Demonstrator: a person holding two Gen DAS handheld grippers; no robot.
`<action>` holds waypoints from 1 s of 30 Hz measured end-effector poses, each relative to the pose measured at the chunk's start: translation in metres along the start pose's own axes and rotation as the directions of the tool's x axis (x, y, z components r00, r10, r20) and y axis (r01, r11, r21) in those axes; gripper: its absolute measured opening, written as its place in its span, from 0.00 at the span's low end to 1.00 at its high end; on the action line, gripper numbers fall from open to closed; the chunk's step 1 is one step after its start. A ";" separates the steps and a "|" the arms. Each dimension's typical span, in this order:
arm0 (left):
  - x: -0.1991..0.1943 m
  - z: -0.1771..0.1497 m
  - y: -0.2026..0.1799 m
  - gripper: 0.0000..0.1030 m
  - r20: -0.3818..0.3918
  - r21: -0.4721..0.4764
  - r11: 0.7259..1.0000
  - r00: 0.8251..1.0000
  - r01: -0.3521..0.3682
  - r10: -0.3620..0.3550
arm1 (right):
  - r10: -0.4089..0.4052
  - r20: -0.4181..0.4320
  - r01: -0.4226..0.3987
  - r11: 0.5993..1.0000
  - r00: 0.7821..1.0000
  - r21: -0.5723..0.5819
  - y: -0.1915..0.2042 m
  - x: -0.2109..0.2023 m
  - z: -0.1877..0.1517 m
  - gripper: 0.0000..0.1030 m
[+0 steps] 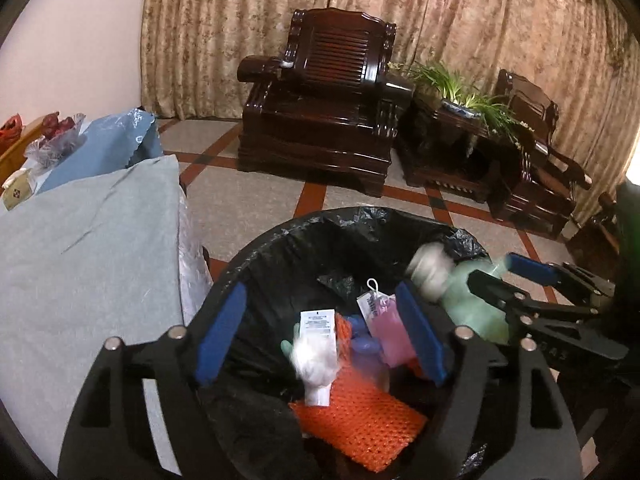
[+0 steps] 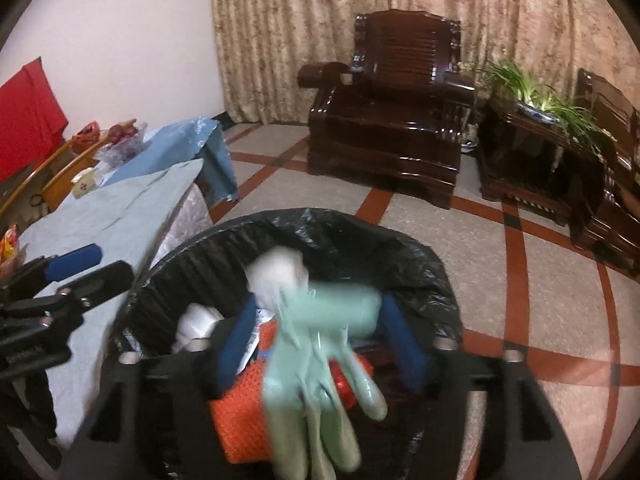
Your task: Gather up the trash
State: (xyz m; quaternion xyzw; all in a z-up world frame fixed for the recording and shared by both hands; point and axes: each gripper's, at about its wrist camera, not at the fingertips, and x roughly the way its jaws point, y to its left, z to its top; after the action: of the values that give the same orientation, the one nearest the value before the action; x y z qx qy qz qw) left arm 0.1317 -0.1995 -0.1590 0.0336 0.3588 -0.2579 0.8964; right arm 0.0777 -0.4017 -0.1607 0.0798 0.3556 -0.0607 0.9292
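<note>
A: From the left wrist, our left gripper has its fingers spread apart over the bin, holding nothing. The white tube, pink packet and orange mesh lie inside.

B: All light; the mesh looks soft, best pinched at an edge.

A: From the right wrist, our right gripper also has its fingers wide apart; the green glove shows blurred between them, above the bin, seemingly falling free.

B: It's limp and probably slippery, so we'd grip its bunched cuff.

bin right of table; armchair behind
</note>
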 end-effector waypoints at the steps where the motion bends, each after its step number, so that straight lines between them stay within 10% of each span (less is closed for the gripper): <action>1: -0.002 -0.001 0.002 0.78 0.003 0.000 1.000 1.000 -0.011 0.011 | -0.002 0.005 0.002 1.000 1.000 0.000 -0.001 -0.002 -0.001 0.76; 4: -0.013 -0.003 0.007 0.85 0.018 0.009 0.999 0.999 -0.050 0.050 | -0.013 0.018 0.013 1.000 1.000 -0.002 -0.001 -0.009 -0.001 0.94; 30: -0.182 -0.025 0.055 0.92 0.122 -0.064 0.951 0.944 -0.301 0.307 | 0.183 0.088 -0.176 0.981 0.979 -0.076 0.093 -0.123 0.007 0.94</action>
State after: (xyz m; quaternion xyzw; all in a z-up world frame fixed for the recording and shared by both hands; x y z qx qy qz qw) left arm 0.0320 -0.0665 -0.0639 0.0515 0.2955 -0.1101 0.9476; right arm 0.0073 -0.3048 -0.0631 0.0770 0.3046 0.0319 0.9488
